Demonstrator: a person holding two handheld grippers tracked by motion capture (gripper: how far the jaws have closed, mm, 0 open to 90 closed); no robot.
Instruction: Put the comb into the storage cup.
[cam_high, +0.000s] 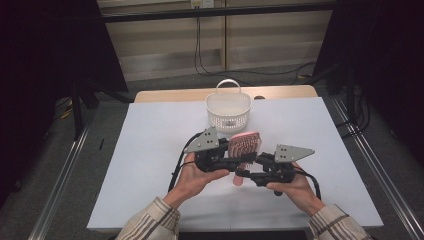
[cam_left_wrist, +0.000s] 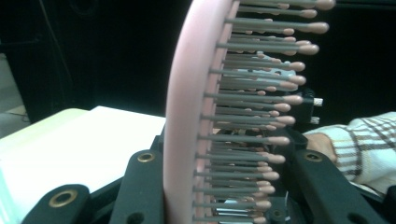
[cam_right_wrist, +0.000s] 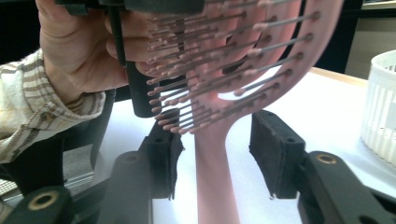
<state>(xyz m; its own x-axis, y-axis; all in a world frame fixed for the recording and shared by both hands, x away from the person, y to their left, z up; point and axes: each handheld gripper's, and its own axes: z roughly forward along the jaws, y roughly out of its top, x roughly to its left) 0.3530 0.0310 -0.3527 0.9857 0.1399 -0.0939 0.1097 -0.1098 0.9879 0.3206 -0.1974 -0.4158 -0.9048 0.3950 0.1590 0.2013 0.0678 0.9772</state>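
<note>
A pink hairbrush (cam_high: 245, 142) with grey, pink-tipped bristles is held upright above the white table (cam_high: 150, 150), head up and handle (cam_high: 238, 179) down. My left gripper (cam_high: 239, 160) reaches in from the left and is shut on the brush's head (cam_left_wrist: 187, 116), one jaw against its pink back and the other on the bristle side. My right gripper (cam_high: 243, 175) comes in from the right at the handle (cam_right_wrist: 215, 186). Its jaws (cam_right_wrist: 218, 158) stand open, one pad (cam_right_wrist: 275, 154) on either side of the handle with a gap on both sides.
A white slotted basket (cam_high: 228, 107) with a loop handle stands at the far middle of the table, just beyond the brush, and its wall (cam_right_wrist: 380, 107) appears in the right gripper view. Cables trail from both grippers. Dark stands and rails flank the table.
</note>
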